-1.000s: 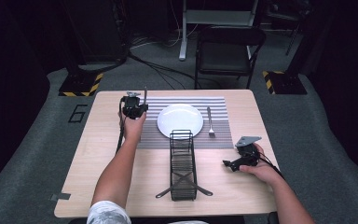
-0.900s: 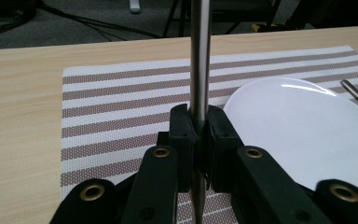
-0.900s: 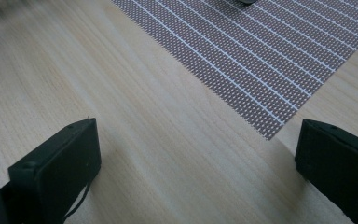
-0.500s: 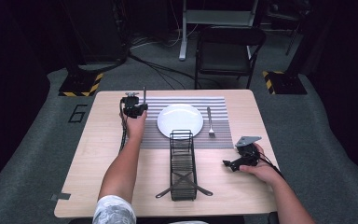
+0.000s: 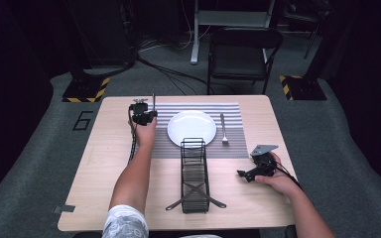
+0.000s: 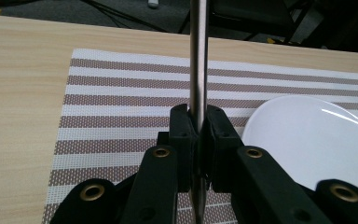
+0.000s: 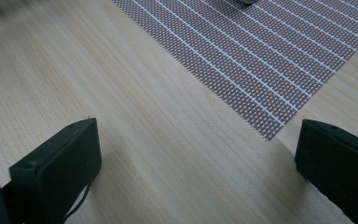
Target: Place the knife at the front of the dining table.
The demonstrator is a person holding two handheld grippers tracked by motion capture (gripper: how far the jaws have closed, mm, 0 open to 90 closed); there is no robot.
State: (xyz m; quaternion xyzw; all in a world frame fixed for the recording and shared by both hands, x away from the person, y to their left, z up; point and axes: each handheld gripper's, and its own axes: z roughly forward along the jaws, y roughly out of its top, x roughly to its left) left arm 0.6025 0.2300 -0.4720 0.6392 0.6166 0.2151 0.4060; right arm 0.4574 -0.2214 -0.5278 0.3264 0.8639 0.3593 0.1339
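At the left edge of the striped placemat, the left hand-held gripper is clamped on a slim metal utensil, its jaws pressed against the shaft from both sides in the left gripper view. The utensil stands nearly upright over the mat, its top end rising past the far edge of the mat in the high view; whether it is a knife or a spoon cannot be told. Compared with the views from the preceding second, the left hand has barely shifted and the right has not moved, so the grip is unchanged and the utensil has not yet been laid down. Judged from this, the work in hand is setting the utensil on the mat to the left of the white plate, matching the fork already lying on the plate's right.

The right hand-held gripper rests low over the bare table near the mat's right corner, its jaws standing wide with nothing between them.

Room for movement: a bare strip of mat lies between the utensil and the plate rim, narrow but free. The wire rack stands nearer the person, between the two forearms, well apart from the left gripper. The table's left side is open wood, so a tilt toward the mat meets no obstacle except the plate rim.
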